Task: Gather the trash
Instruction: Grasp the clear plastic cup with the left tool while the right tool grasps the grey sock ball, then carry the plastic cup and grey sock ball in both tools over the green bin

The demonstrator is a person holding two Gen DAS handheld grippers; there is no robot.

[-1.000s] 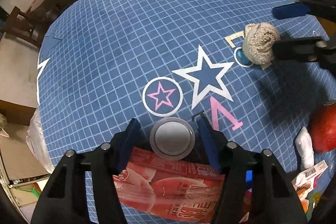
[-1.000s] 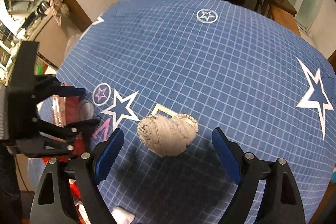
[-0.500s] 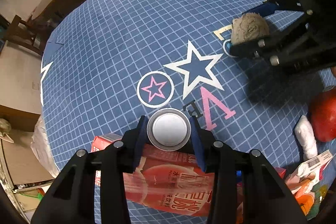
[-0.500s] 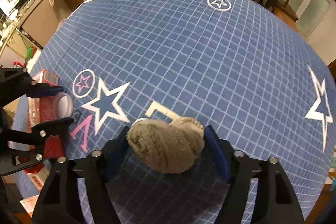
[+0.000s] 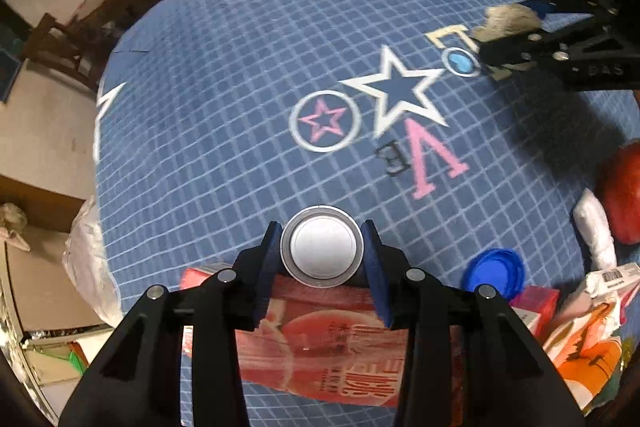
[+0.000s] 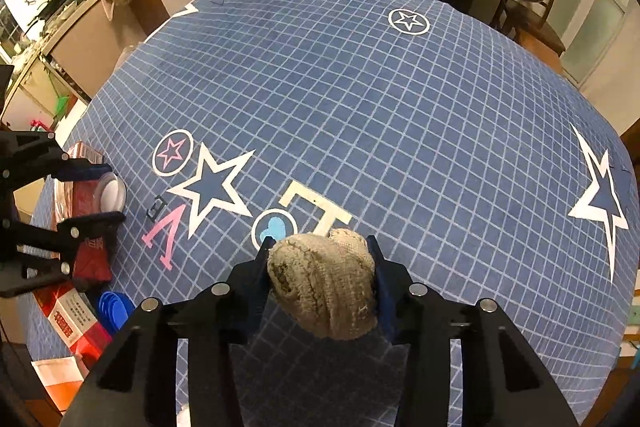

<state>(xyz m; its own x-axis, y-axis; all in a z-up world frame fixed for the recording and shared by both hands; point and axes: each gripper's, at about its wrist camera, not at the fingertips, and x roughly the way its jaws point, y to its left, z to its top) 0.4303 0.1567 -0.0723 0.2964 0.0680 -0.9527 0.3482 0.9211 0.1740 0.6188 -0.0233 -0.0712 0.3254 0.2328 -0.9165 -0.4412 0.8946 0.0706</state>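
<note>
Mid-collection: left gripper (image 5: 322,255) fingers clamped on clear peach-labelled plastic bottle (image 5: 320,327); right gripper (image 6: 320,277) fingers closing around balled beige knitted rag (image 6: 324,287). Blue lid (image 5: 494,273), cartons left on tabletop (image 5: 240,67).

Black tool (image 5: 322,259), blue pads (image 5: 267,259), silver screws
</note>
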